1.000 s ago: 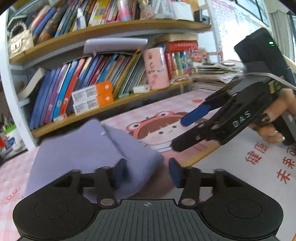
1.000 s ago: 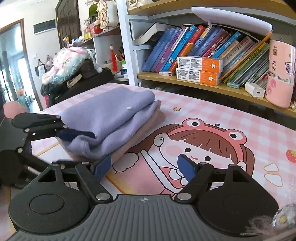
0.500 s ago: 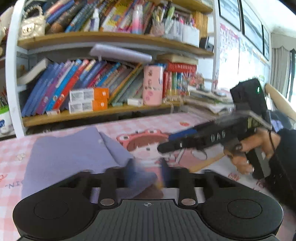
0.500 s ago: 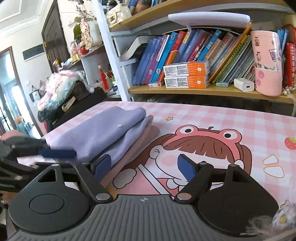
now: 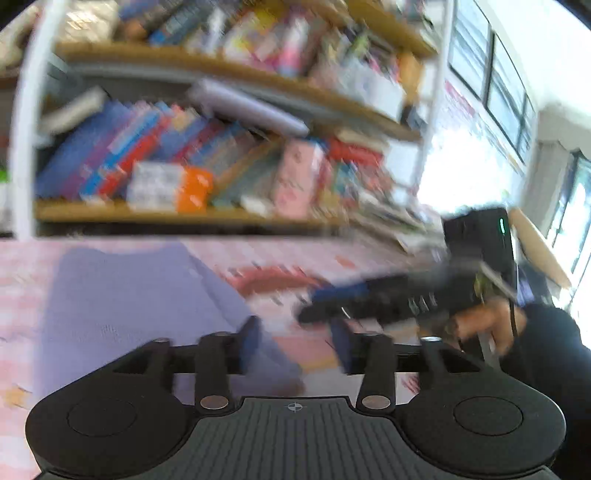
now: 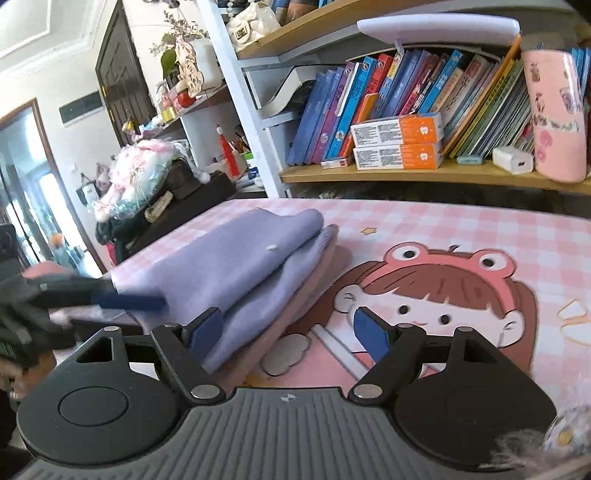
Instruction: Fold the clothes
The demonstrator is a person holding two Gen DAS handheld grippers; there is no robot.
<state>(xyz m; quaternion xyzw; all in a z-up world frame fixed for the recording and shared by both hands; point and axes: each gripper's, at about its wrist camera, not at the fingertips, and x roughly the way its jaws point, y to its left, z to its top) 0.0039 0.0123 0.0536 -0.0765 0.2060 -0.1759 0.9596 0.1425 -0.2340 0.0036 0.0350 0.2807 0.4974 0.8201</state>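
The bookshelf (image 6: 424,173) behind the tabletop (image 6: 461,236) is the fullest holder here: its lower board carries a leaning row of children's books (image 6: 369,103), two orange-and-white boxes (image 6: 397,142) stacked one on the other, a white charger plug (image 6: 513,160) and one tall pink case (image 6: 556,114) standing at the right end. A cream handbag (image 6: 253,22) sits on the board above.

The tabletop wears a pink checked cover printed with a cartoon girl in a frog hat (image 6: 443,291). To the left, a dark side unit holds a pink plush bundle (image 6: 136,166), and a dark door stands in the far wall.

One folded lilac garment (image 6: 236,266) lies on the left part of the tabletop, doubled over into a thick stack with a paler pinkish layer showing beneath its edge.

Two tools are in play. The right tool (image 6: 286,328) hovers low with its blue pads spread wide and nothing between them; its left pad sits just beside the garment's near corner. The left tool (image 5: 295,345) is blurred with motion, its jaws opening, the garment's edge showing between the pads but not pinched. A hand (image 5: 484,325) in a dark sleeve grips the right tool's handle.
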